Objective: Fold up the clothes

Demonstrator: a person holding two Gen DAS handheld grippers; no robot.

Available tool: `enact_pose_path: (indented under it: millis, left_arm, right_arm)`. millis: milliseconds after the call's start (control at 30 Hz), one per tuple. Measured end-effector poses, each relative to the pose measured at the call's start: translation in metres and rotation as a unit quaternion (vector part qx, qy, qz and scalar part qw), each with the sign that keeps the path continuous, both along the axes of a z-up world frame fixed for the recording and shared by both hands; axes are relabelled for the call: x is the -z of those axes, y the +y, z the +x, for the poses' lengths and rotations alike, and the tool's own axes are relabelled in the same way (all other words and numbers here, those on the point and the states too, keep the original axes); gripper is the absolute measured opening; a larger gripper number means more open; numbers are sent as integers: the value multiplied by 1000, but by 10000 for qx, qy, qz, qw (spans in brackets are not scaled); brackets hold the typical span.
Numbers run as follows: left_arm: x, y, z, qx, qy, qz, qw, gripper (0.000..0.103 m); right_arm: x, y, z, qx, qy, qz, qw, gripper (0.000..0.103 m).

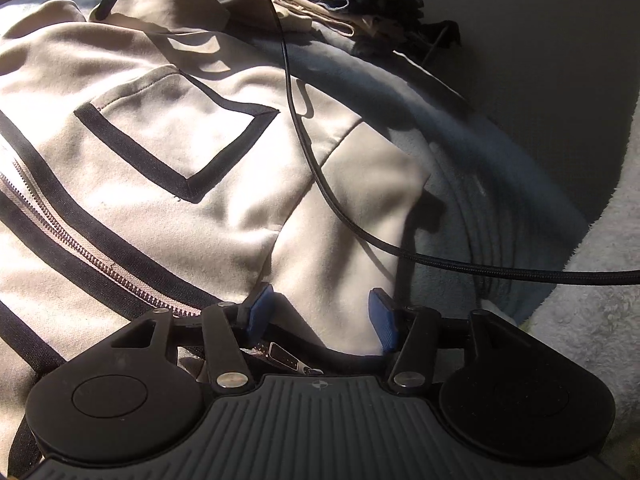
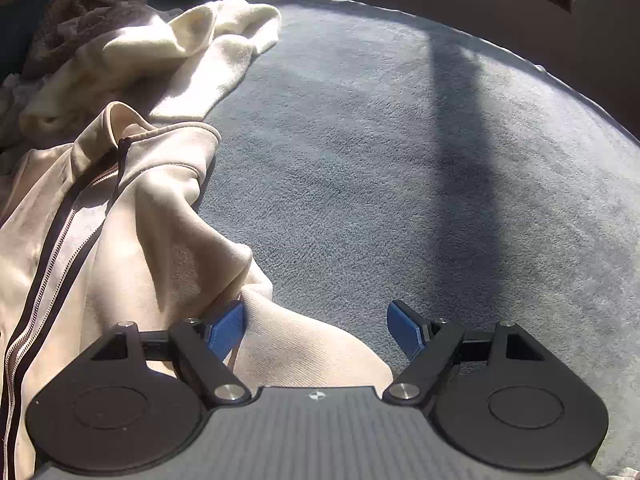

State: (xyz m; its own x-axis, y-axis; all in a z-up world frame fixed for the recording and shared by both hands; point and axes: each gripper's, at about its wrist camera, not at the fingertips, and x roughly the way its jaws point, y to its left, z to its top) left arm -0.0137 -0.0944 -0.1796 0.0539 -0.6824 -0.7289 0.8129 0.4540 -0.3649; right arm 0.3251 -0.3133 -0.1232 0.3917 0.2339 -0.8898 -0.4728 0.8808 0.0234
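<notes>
Jaws apart over unlabelled beige jacket (image 1: 168, 148)

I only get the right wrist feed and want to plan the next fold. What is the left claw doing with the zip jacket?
Observer: The left claw stands open, with a beige fold of the jacket lying between its blue pads.
Operator: Is anything lying across the jacket on that side?
Observer: Yes, a black cable runs over it, from the top edge down and off to the right.
Operator: Any folded clothes around?
Observer: A stack of folded clothes sits beyond the jacket, on the grey blanket.
</notes>
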Motion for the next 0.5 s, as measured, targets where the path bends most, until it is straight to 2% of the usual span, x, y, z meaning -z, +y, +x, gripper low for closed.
enact_pose_path:
  millis: [33, 67, 100, 133, 167, 200, 267, 333, 400, 433, 500]
  left_arm:
    - [0, 0, 0, -4, 4, 9, 10000, 53]
    - [0, -1, 0, -6, 6, 17, 10000, 53]
    - [0, -1, 0, -2, 0, 24, 10000, 54]
    - [1, -2, 0, 1, -5, 30, 10000, 54]
    - [1, -2, 1, 0, -8, 29, 10000, 54]
    - [2, -2, 1, -2, -8, 26, 10000, 54]
    - [2, -2, 1, -11, -10, 25, 10000, 54]
    - [3, -3, 1, -17, -15, 28, 10000, 54]
    - [3, -4, 1, -14, -20, 37, 10000, 54]
    - [3, -4, 1, -13, -23, 42, 10000, 54]
    - [4, -5, 1, -10, -28, 52, 10000, 54]
  right_arm:
    - [5, -1, 2, 28, 115, -70, 9999, 79]
    - [9, -1, 2, 50, 188, -176, 9997, 71]
    - [13, 0, -1, 62, 250, -230, 9994, 49]
    - [15, 1, -5, 83, 277, -195, 9994, 37]
    - [15, 1, -11, 104, 255, -148, 9995, 20]
    - [11, 2, -19, 154, 82, -50, 9998, 9]
    - [-7, -3, -39, 450, -457, 290, 9975, 8]
    - [-25, -22, -59, 1137, -951, 741, 9862, 8]
    - [-29, -46, -71, 1975, -1108, 1058, 9683, 8]
    - [-25, -54, -74, 2226, -1109, 1127, 9620, 8]
    - [-10, -59, -75, 2377, -1125, 976, 9599, 8]
